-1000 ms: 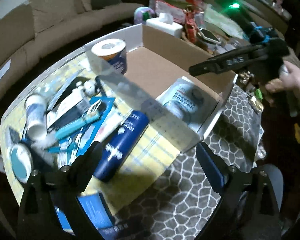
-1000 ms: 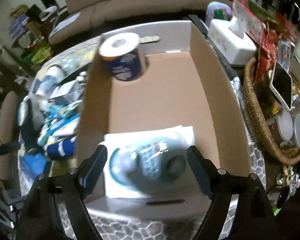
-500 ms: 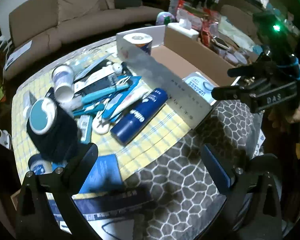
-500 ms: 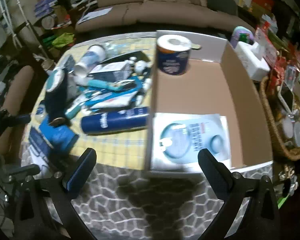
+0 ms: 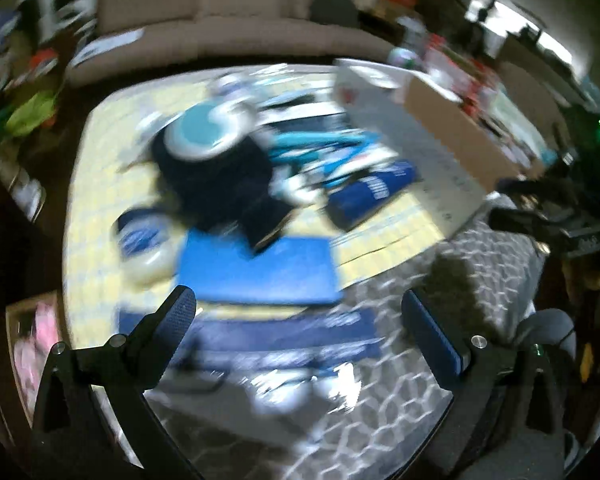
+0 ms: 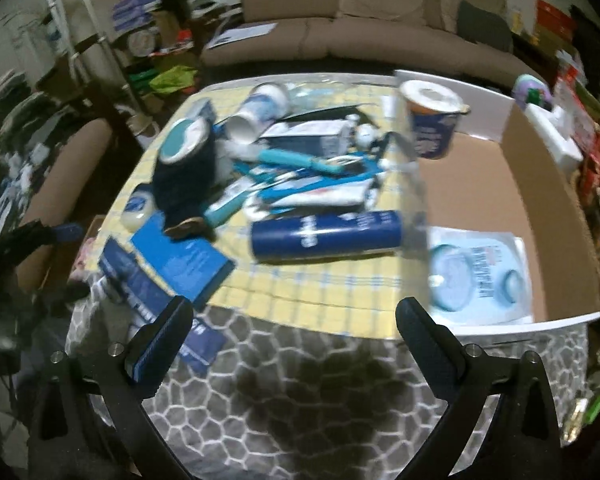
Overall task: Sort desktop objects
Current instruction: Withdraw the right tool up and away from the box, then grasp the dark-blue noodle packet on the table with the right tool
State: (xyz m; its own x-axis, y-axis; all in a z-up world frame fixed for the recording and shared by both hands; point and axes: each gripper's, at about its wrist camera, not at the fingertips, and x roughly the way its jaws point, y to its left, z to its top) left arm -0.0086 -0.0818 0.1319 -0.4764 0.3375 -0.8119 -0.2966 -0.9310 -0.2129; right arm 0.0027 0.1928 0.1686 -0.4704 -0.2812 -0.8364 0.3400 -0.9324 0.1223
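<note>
Two tongs, both with jaws spread wide and gripping nothing: left tongs [image 5: 298, 320] hung over the near edge of the surface [image 6: 300, 380], above a flat blue booklet [image 5: 256, 268]; right tongs [image 6: 294, 324] sat over the grey patterned cloth, short of the clutter. Left view was badly motion-blurred, so detail there was poor.

Sorting was partly done, judged from the layout: cardboard box [image 6: 540, 184] on the right held a blue tub with a white lid [image 6: 434, 124] at its far end and a flat pale packet [image 6: 480, 276] at its near end. The remaining pile lay on the yellow checked mat left of the box.

Likely next item: dark blue spray can [image 6: 326, 236], lying on its side just beside the box's left wall, nearest the right tongs. Long axis ran left-right across the right view. Which end carried the cap I could not tell.

Handling estimate: rigid metal or plastic cylinder, moderate weight, smooth and prone to roll or slip. Best taken across the diameter near mid-length, jaws square to the long axis.

Others in the pile: teal toothbrush-like handle [image 6: 296, 158] (light, thin), white tipped-over cup [image 6: 256, 114] (light, crushable), dark pouch with a teal-lidded round tin [image 6: 180, 140] on it (soft base).
</note>
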